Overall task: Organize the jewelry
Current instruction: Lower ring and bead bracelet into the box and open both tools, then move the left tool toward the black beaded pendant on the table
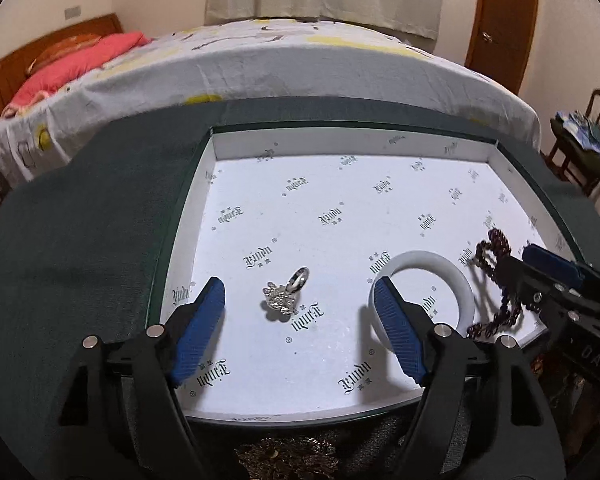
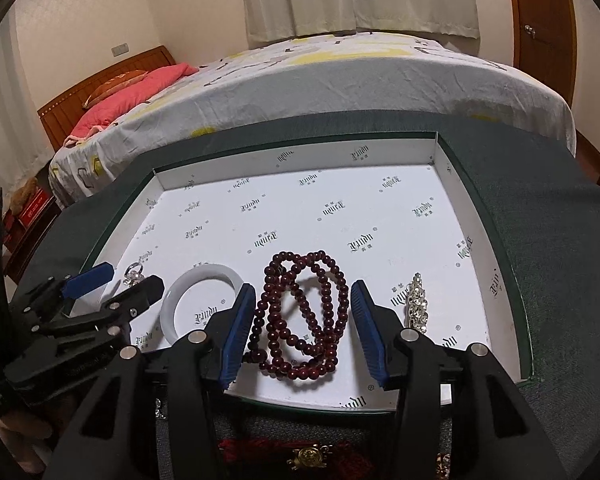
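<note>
A shallow white tray [image 1: 340,208] with printed lettering lies on a dark green cloth; it also shows in the right wrist view [image 2: 340,200]. In it lie a silver ring with a sparkly charm [image 1: 282,294], a white bangle [image 1: 448,276], a dark red bead necklace [image 2: 304,316] and a rhinestone clip [image 2: 416,304]. My left gripper [image 1: 300,300] is open, its fingers either side of the ring. My right gripper [image 2: 304,300] is open, its fingers either side of the bead necklace. The ring [image 2: 134,274] and bangle [image 2: 204,300] show left in the right wrist view.
More jewelry lies on the cloth in front of the tray: a gold-brown piece [image 1: 288,456] and a red tassel with a gold ornament [image 2: 300,456]. A bed [image 1: 260,64] stands behind the table. A wooden chair [image 1: 588,136] stands at the right.
</note>
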